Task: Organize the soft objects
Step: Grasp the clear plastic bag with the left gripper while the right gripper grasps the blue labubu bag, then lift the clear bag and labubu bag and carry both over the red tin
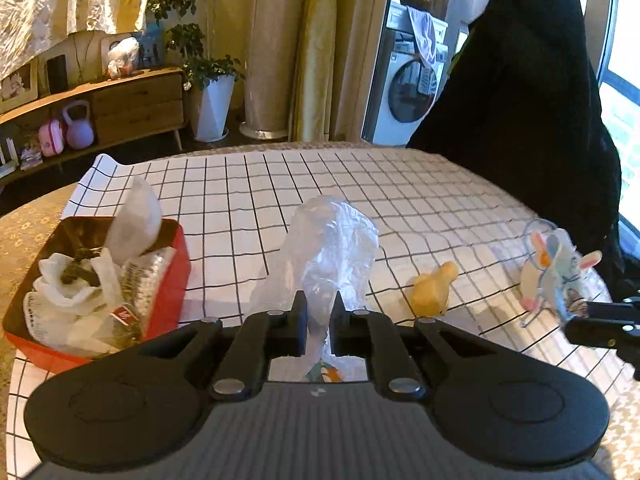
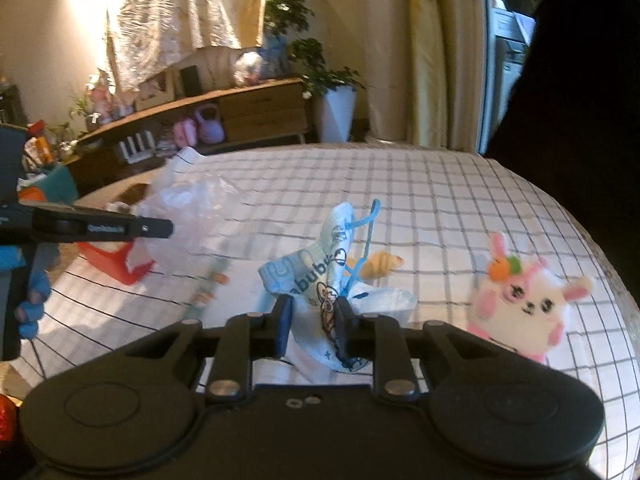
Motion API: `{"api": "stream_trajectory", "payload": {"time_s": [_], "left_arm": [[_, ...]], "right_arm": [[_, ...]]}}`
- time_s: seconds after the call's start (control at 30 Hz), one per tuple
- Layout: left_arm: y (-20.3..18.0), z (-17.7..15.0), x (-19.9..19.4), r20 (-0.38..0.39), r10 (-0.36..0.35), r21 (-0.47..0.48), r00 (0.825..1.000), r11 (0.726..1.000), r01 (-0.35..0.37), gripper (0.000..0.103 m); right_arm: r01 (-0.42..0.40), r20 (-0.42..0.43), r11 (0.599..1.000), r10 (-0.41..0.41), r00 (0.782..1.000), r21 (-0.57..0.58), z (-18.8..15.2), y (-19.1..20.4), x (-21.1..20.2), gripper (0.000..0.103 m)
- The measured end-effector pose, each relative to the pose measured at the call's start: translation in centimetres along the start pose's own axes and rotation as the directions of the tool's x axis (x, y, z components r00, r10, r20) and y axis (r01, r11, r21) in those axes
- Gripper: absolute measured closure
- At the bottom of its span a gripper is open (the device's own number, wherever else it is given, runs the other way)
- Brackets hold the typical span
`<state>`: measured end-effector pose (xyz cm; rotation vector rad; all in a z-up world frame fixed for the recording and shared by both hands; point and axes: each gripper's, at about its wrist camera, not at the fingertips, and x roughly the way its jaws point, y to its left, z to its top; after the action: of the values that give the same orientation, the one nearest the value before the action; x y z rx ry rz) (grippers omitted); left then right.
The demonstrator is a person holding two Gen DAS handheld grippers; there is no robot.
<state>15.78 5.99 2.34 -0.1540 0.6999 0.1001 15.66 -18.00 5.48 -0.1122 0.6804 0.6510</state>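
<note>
In the left wrist view, the left gripper [image 1: 319, 307] is closed on a clear plastic bag [image 1: 328, 248] held up over the middle of the checked tablecloth [image 1: 248, 196], with a red box [image 1: 168, 280] of crumpled soft things near the cloth's left edge and a yellow toy [image 1: 434, 288] lying toward the right. In the right wrist view, the right gripper [image 2: 314, 312] is clamped on a blue printed pouch [image 2: 320, 272] above the cloth, a pink and white plush bunny [image 2: 524, 300] sits near the right edge, and the bag hangs to the left.

Crinkly clear plastic bag [image 1: 328, 248], fluffy plush rabbit [image 2: 524, 304], matt checked cloth [image 1: 400, 184].
</note>
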Motion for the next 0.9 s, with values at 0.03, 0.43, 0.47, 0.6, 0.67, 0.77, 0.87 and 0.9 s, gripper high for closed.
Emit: {"api": "stream_trajectory", "payload": {"time_s": [0.03,0.43,0.47,0.6,0.67,0.77,0.87,0.9], "left_arm": [[0.2,0.2,-0.5,0.004,0.003,0.001,1.0,1.0,-0.003,0.093],[4.0,2.4,-4.9,0.064,0.006,0.005,0.998,1.0,-0.007,0.093],[4.5,2.6,-5.2,0.067,0.003,0.0,0.998,1.0,-0.003,0.093],[6.2,3.3,-5.9,0.072,0.01,-0.012,0.997,1.0,-0.009,0.093],[7.1,3.7,-6.1,0.071,0.015,-0.019,0.997,1.0,-0.014,0.093],[9.0,4.5,-6.4,0.068,0.018,-0.037,0.998,0.999,-0.015,0.093],[10.8,5.3,-6.4,0.065,0.028,-0.055,0.997,0.998,-0.025,0.093],[11.3,5.5,-6.4,0.065,0.03,-0.059,0.997,0.998,-0.027,0.092]], "right_arm": [[-0.009,0.005,1.0,0.009,1.0,-0.003,0.4,0.7,0.0,0.081],[-0.12,0.055,0.99,0.124,0.991,-0.075,5.5,7.9,1.2,0.081],[-0.129,0.056,0.988,0.134,0.989,-0.083,5.9,8.5,1.4,0.081],[-0.152,0.061,0.981,0.16,0.985,-0.118,7.1,11.3,2.3,0.081],[-0.163,0.064,0.979,0.171,0.983,-0.124,7.6,12.3,2.8,0.081],[-0.179,0.065,0.976,0.188,0.98,-0.122,8.2,13.9,3.7,0.081],[-0.198,0.059,0.972,0.207,0.977,-0.126,8.9,15.3,5.0,0.081],[-0.202,0.056,0.971,0.211,0.976,-0.128,9.2,15.9,5.5,0.081]]}}
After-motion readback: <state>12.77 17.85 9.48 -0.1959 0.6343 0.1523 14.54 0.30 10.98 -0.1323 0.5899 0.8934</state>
